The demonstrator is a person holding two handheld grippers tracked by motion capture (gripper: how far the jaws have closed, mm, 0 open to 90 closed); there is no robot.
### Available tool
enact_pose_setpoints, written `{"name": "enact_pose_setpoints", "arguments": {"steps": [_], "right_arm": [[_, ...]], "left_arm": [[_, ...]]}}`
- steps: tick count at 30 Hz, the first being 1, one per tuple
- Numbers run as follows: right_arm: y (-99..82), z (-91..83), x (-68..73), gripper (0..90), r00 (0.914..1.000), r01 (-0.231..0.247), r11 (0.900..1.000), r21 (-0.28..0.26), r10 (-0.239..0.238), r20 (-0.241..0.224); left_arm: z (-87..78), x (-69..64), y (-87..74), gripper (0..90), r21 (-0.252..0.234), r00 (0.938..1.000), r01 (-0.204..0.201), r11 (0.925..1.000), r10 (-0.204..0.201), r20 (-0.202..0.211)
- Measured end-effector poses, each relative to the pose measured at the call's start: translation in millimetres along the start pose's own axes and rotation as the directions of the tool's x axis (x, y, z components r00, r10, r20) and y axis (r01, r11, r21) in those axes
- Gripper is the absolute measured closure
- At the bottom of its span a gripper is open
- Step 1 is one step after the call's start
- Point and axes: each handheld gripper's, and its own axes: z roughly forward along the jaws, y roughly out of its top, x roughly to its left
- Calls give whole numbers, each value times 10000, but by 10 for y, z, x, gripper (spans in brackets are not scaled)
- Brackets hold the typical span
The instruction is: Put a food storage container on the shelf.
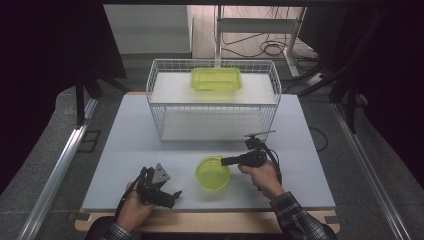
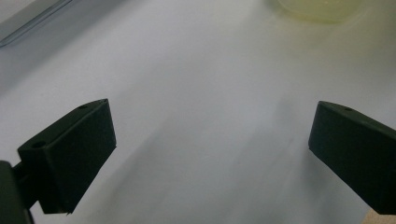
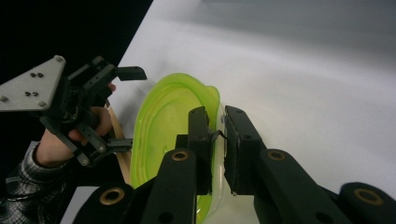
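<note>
High view: two green containers, one bowl (image 1: 213, 172) on worktop (image 1: 125, 150), one tub (image 1: 216, 79) atop wire basket (image 1: 155, 85), both empty.
Left gripper view: left tongs (image 2: 212, 140) spread, empty.
Right gripper view: right tongs (image 3: 216, 135) pinching bowl rim.

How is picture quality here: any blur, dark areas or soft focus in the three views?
High view: table evenly lit, surroundings dark, round green bowl sharp. Left gripper view: table streaky and soft, bowl a pale blur at the top edge. Right gripper view: right gripper on the bowl rim is sharp, left side black.
</note>
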Motion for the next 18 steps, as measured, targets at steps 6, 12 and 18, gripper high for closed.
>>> {"name": "enact_pose_setpoints", "arguments": {"steps": [6,12,18], "right_arm": [[1,-36,-11,815,10000,-76,9999,-97,76,-8],[18,-106,-33,817,9983,-333,9986,-420,313,-485],[64,-205,30,818,9983,-211,9967,-781,168,-554]], "left_arm": [[0,1,0,7,-6,10000,1,10000,-1,-1],[0,1,1,7,-8,10000,-4,10000,4,3],[-2,2,0,7,-16,10000,8,10000,-8,-5]]}}
